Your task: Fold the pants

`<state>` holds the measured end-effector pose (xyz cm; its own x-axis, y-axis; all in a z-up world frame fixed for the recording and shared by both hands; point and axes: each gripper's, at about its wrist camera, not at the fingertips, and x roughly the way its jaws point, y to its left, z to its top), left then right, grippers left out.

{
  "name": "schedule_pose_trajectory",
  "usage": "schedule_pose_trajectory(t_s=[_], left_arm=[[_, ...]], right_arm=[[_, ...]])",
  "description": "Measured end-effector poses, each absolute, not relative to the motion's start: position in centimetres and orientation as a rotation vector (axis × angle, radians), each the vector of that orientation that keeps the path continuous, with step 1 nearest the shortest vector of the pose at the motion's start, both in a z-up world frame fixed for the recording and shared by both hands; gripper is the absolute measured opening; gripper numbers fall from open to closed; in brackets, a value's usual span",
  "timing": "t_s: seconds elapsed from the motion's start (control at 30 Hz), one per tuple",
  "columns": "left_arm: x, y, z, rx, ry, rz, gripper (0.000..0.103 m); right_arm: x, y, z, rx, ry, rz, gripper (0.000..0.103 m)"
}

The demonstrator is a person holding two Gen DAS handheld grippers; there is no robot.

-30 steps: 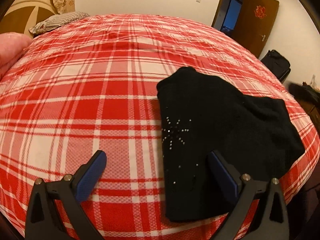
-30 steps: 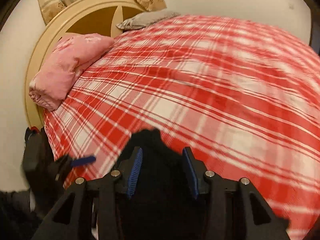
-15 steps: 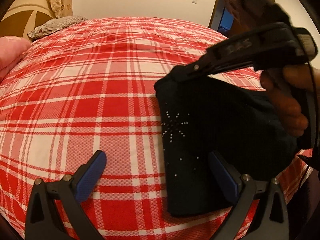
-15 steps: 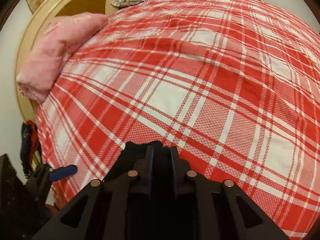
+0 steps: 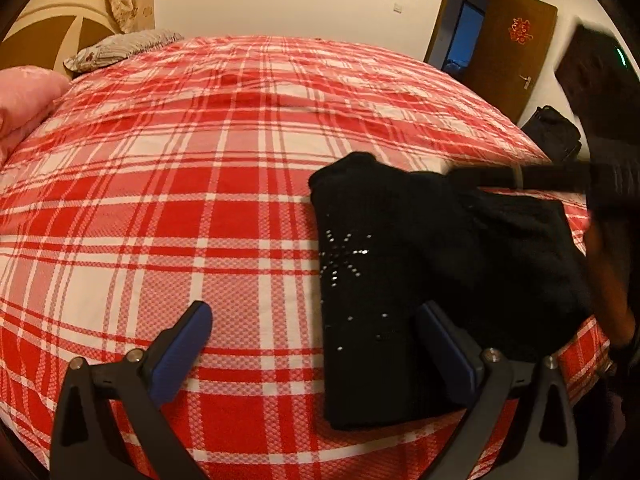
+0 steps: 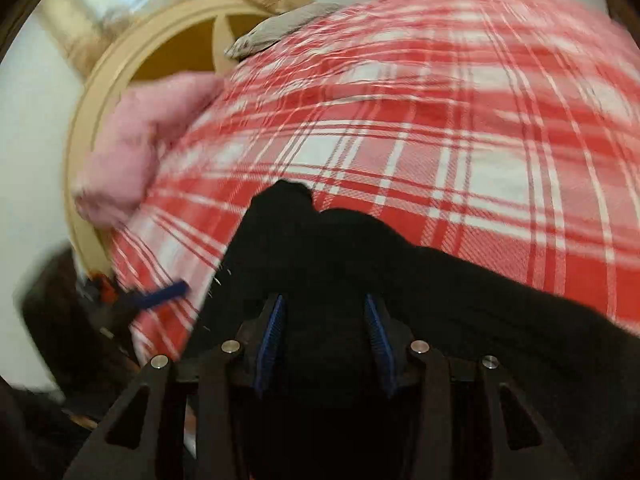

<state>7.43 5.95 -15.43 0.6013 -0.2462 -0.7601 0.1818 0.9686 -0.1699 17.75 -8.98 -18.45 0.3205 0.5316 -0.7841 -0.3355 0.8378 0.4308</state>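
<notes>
Black pants (image 5: pixel 400 264), folded into a thick bundle with small studs on the top layer, lie on the red plaid bed (image 5: pixel 200 200) at the near right. My left gripper (image 5: pixel 316 340) stands open and still, its right finger over the bundle's near end and its left finger over bare bedspread. My right gripper (image 5: pixel 452 174) reaches in from the right, low over the far edge of the pants. In the right wrist view its jaws (image 6: pixel 325 320) are opening, the blue pads apart, with the black pants (image 6: pixel 360 264) lying beneath and between them, not pinched.
A pink folded blanket (image 6: pixel 148 148) and a grey pillow (image 5: pixel 120 46) lie by the round headboard (image 6: pixel 132 60). A dark bag (image 5: pixel 554 136) sits on the floor beyond the bed, near a brown door (image 5: pixel 516 56). A hand (image 5: pixel 608 280) holds the right gripper.
Half a second ago the right gripper was shut on the pants' far edge; now its pads have parted and it sits lower and further right. The left gripper has not moved.
</notes>
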Motion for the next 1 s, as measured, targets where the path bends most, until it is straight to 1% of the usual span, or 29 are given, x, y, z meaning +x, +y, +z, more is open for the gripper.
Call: schedule_pose_trajectory(t_s=[0.17,0.3,0.37,0.5,0.63,0.67,0.7,0.87,1.0], left_arm=[[7.2,4.5,-16.1,-0.011,0.919,-0.248,0.103],[7.5,5.3,-15.6,-0.041,0.930,-0.239,0.103],[7.6,5.8,-15.1,-0.057,0.920,-0.236,0.103],[8.5,6.7,-14.6,-0.095,0.919,-0.231,0.103],[9.8,6.0,-14.9,-0.099,0.938,-0.251,0.103],[10.1,5.5,-15.0,-0.091,0.946,-0.257,0.103],[10.3,5.1,-15.1,-0.086,0.948,-0.273,0.103],[10.7,3.6,-15.4,-0.033,0.963,-0.285,0.103],[11.3,3.8,-15.9,-0.052,0.974,-0.301,0.103]], right_arm=[[15.3,-11.5,-15.2,0.199,1.019,0.477,0.044],[11.6,-16.6,-12.5,0.224,0.935,0.312,0.044],[10.4,-19.3,-12.2,0.217,0.909,0.206,0.044],[9.3,-21.8,-13.3,0.272,0.944,0.139,0.044],[9.5,-22.4,-16.0,0.344,1.006,0.163,0.045],[9.3,-22.5,-16.4,0.337,1.008,0.155,0.050],[9.4,-22.4,-16.8,0.339,1.007,0.158,0.050],[9.4,-23.5,-17.4,0.385,0.991,0.184,0.050],[9.5,-23.5,-17.6,0.391,0.963,0.174,0.050]])
